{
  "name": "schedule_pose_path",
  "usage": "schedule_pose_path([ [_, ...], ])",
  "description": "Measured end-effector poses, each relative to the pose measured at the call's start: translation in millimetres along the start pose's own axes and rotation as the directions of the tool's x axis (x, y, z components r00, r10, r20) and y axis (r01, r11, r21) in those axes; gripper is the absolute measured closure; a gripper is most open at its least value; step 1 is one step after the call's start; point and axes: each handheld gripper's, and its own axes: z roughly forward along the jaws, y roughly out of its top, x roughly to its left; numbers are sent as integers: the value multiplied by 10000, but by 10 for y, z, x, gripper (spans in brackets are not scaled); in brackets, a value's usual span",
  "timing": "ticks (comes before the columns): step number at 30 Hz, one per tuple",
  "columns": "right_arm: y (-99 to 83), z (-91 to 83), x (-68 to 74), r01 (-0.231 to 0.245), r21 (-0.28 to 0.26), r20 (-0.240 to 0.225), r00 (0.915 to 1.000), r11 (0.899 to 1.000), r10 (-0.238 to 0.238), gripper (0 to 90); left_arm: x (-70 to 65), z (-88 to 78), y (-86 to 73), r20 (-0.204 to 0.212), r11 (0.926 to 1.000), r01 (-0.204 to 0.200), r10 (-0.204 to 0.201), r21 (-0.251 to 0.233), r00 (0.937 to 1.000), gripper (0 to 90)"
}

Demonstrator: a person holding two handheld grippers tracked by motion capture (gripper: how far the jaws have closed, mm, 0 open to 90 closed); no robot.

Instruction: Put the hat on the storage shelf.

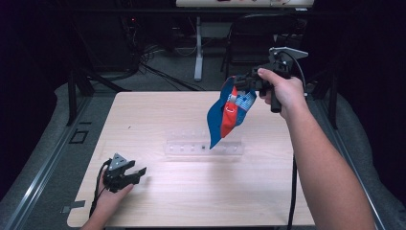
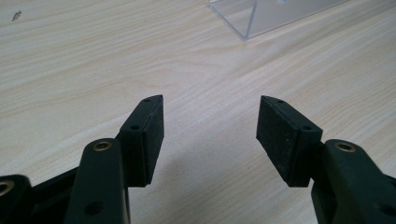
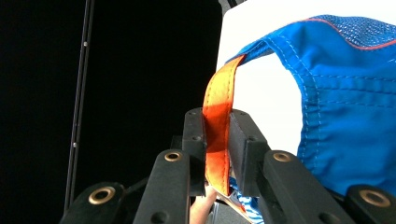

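Right up close in the right gripper view, the jaws of the right gripper (image 3: pixel 217 154) were clamped tight on an orange strap (image 3: pixel 216 140), and that strap ran up into the blue cloth bag (image 3: pixel 345 112). So the bag was hanging in the air by its strap, up above the far right part of the tabletop (image 1: pixel 191 191), dangling just over a clear plastic rack (image 1: pixel 203 146). Over on the near left, the left gripper (image 1: pixel 139 171) sat low on the wood with its jaws spread wide, nothing between them but bare wood grain. My guess on progress: picking the thing up was done, but whatever came after, setting it down or hooking it on something, hadn't started yet. The other hand looked totally idle.
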Motion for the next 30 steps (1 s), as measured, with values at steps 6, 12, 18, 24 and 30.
schedule_pose_path([
  [6, 9, 107, 27, 24, 19, -47, 10000, 10000, -24, 777, -33, 9, 12, 108, 9999, -114, 114, 8, 9999, 421],
  [12, 24, 178, 25, 7, 60, -47, 10000, 10000, -7, 777, -103, 29, 38, 250, 9992, -396, 398, -94, 9989, 422],
  [18, 39, 209, -34, -97, 23, 17, 10000, 10000, 97, 777, -123, 44, 39, 318, 9983, -579, 580, -34, 9978, 423],
  [24, 44, 215, -110, -224, -39, 68, 9997, 9997, 224, 777, -108, 44, 33, 286, 9989, -461, 463, -58, 9985, 422],
  [30, 34, 266, -114, -180, 80, 58, 9998, 9998, 179, 777, -110, 42, 35, 332, 9987, -500, 499, 5, 9982, 422],
])
